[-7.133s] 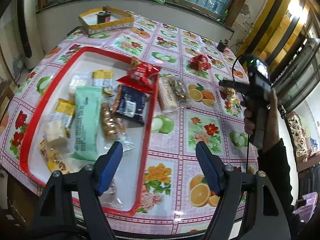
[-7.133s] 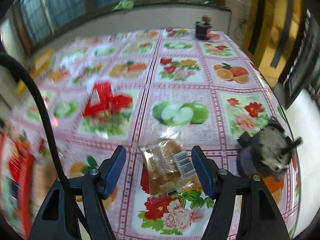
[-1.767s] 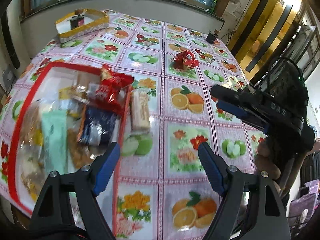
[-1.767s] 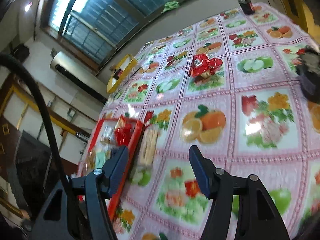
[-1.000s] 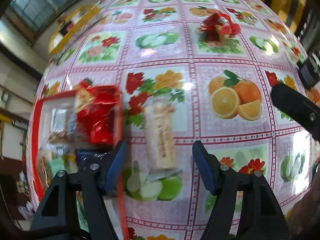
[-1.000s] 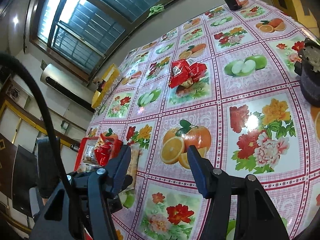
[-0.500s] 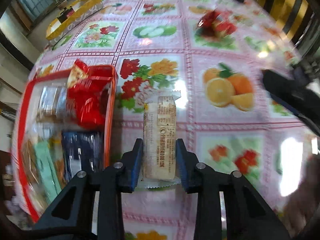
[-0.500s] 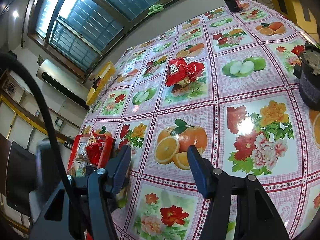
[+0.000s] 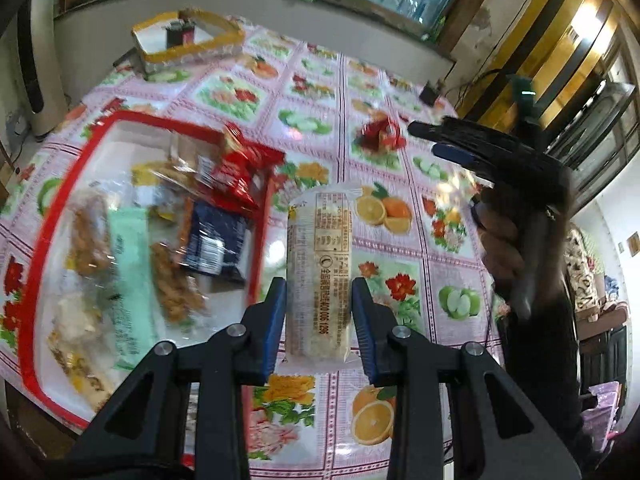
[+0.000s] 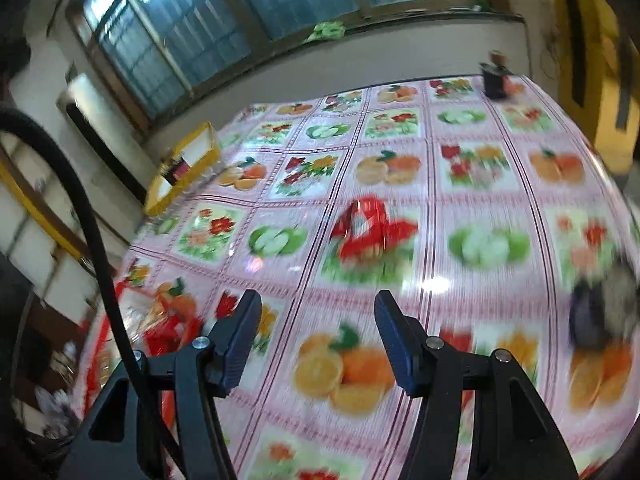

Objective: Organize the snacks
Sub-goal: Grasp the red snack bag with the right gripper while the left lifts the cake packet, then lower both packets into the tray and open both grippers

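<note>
A table (image 9: pixel 312 92) under a pink oilcloth printed with fruit and flowers fills the middle of both views. Barred windows (image 10: pixel 224 12) run along the top above a pale wall (image 9: pixel 260 4), with a white air conditioner (image 10: pixel 100 128) at the left. Yellow-striped panelling (image 9: pixel 560 40) stands at upper right.

Glossy plastic tablecloth (image 9: pixel 404 292), clear crinkly film wrapper on the biscuit pack (image 9: pixel 320 272), smooth red plastic tray (image 9: pixel 40 240).
</note>
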A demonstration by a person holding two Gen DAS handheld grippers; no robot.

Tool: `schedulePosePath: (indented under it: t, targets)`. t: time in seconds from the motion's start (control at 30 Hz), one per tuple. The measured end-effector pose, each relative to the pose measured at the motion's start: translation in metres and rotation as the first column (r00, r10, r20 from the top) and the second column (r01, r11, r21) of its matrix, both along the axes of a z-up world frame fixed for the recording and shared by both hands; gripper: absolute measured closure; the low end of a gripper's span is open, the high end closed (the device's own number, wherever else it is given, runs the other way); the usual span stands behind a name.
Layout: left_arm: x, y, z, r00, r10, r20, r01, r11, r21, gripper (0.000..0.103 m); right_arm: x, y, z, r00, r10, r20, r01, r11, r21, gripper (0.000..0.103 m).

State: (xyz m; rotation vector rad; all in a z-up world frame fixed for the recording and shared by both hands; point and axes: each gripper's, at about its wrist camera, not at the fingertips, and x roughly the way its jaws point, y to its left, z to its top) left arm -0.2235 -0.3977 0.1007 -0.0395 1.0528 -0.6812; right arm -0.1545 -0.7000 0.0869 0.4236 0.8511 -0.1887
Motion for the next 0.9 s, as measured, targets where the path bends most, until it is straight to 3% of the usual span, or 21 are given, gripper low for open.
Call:
schedulePosePath:
  t: [0.13,0.37,0.4,0.47,0.6,0.67,0.9]
  targets:
    - [0.003,0.03,0.008,0.997,0.048,0.059,-0.047,0.999,-0.025,0.069,0.037,-0.024,-0.018,0.997,-0.003,-0.077,0.003,1.0,-0.01,0.041]
    - [0.013,0.058,0.002,0.995,0.087,0.039,-0.085,0.995,-0.046,0.069,0.075,-0.039,-0.045,0.989,0.008,-0.149,-0.012,1.0,-0.028,0.04]
    - [0.01,0.061,0.003,0.995,0.09,0.046,-0.088,0.995,-0.045,0.069,0.078,-0.038,-0.049,0.985,0.02,-0.17,-0.025,0.999,-0.028,0.042]
    - [0.009,0.064,0.002,0.994,0.099,0.046,-0.097,0.994,-0.042,0.069,0.079,-0.032,-0.051,0.983,0.034,-0.179,-0.042,0.998,-0.04,0.055]
    - [0.005,0.069,-0.001,0.995,0.093,0.036,-0.092,0.995,-0.046,0.069,0.071,-0.028,-0.049,0.982,-0.007,-0.189,-0.006,0.998,-0.066,0.068]
    - [0.0,0.073,-0.001,0.994,0.098,0.039,-0.096,0.994,-0.049,0.069,0.065,-0.024,-0.049,0.98,-0.021,-0.199,0.009,0.998,-0.066,0.069]
    - [-0.013,0.101,-0.005,0.988,0.152,0.015,-0.151,0.987,-0.058,0.069,-0.003,0.016,-0.045,0.987,-0.019,-0.158,0.028,0.998,0.053,0.073]
